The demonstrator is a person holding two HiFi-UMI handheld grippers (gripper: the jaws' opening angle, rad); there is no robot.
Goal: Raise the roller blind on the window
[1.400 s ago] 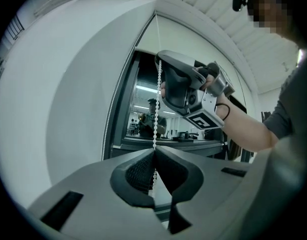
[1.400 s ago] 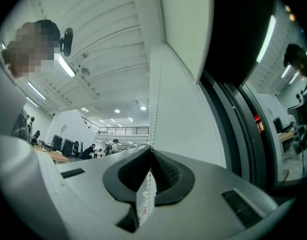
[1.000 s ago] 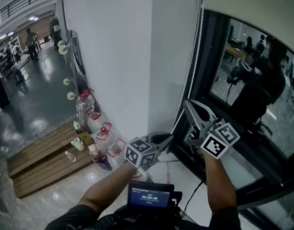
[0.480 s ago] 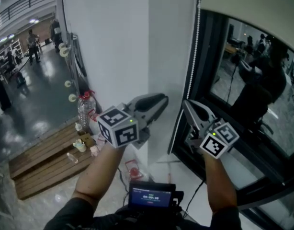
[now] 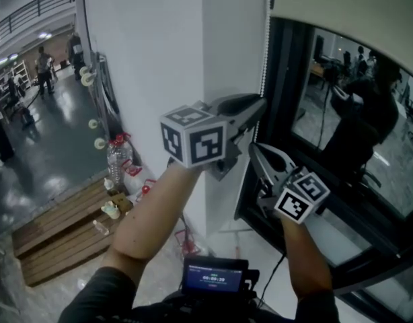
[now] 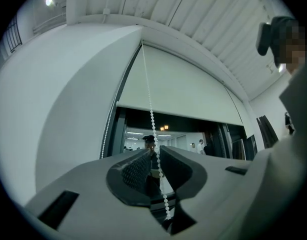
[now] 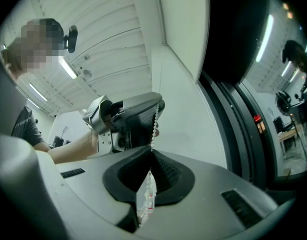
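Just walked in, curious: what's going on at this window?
A person works the bead chain of the roller blind with two handheld grippers. The right gripper is pinched shut on the chain. The left gripper is higher up; its jaws have just been opening, and the chain runs loose between them. The blind is partly down.

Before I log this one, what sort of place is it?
Probably a large office or workshop hall: glazed window with roller blind and bead chain, polished floor with people, wooden pallets by a white wall.
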